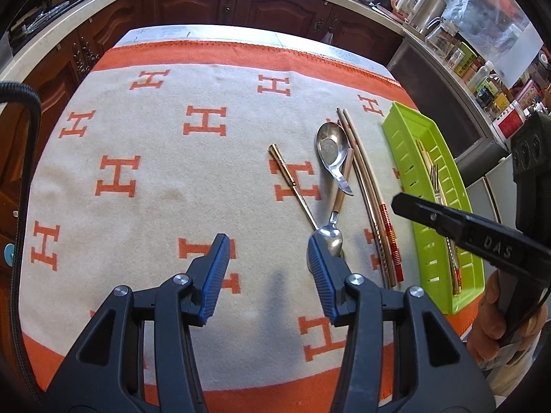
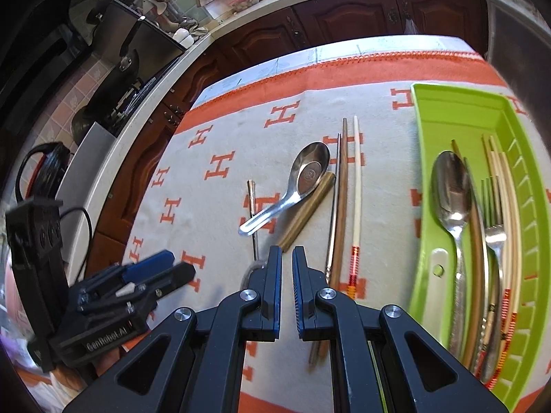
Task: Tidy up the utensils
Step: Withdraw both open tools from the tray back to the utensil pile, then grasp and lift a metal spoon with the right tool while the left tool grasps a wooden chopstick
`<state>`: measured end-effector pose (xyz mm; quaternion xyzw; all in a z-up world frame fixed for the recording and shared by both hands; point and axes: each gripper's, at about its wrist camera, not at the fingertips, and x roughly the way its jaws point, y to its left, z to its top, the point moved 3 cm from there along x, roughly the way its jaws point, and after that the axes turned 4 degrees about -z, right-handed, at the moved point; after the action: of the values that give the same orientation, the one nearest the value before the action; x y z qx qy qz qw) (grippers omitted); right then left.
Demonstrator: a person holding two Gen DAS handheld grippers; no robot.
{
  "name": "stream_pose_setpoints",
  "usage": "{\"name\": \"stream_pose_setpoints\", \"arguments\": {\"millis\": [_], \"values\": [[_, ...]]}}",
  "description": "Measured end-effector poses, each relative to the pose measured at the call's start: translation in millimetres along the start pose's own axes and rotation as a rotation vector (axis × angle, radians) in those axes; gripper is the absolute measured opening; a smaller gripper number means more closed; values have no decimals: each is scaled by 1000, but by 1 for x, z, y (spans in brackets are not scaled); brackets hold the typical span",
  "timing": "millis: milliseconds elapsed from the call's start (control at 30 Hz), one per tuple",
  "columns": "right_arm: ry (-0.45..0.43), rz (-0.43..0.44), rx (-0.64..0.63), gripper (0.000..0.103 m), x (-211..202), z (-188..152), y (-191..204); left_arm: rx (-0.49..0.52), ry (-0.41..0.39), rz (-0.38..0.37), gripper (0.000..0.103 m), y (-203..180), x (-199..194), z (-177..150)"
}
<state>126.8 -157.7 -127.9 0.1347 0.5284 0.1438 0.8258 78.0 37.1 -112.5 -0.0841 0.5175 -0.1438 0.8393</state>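
My left tongs (image 1: 268, 258) stand wide open and hold nothing, just beside the bowl of a small spoon (image 1: 330, 237) on the desk (image 1: 137, 137); my right tongs (image 2: 286, 258) are nearly closed with a narrow gap, empty; beyond them lie a soup spoon (image 2: 303, 175) and loose chopsticks (image 2: 356, 186); on the right, the green tray (image 2: 427, 130) holds a spoon (image 2: 451, 186), fork (image 2: 494, 227) and chopsticks.

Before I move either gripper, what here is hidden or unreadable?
- Small spoon's bowl: partly behind a left fingertip; in the right view, hidden by the right gripper.
- Tray: near contents crossed by the right gripper's finger, left view.
- Tray's handle ends: cut off, right view.
- Left gripper: blurred, right view.
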Motion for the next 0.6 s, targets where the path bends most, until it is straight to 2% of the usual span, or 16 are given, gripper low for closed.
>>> {"name": "stream_pose_setpoints", "arguments": {"millis": [67, 133, 200, 267, 600], "values": [[8, 14, 25, 7, 7, 6, 0, -1, 2, -2, 44, 1, 3, 2], [16, 31, 59, 14, 15, 12, -1, -4, 4, -3, 44, 3, 5, 3], [24, 60, 101, 28, 22, 19, -3, -8, 5, -5, 44, 5, 6, 5], [22, 83, 136, 32, 29, 26, -4, -14, 5, -5, 44, 7, 8, 7], [105, 140, 240, 31, 82, 41, 1, -41, 12, -11, 44, 19, 14, 11]]}}
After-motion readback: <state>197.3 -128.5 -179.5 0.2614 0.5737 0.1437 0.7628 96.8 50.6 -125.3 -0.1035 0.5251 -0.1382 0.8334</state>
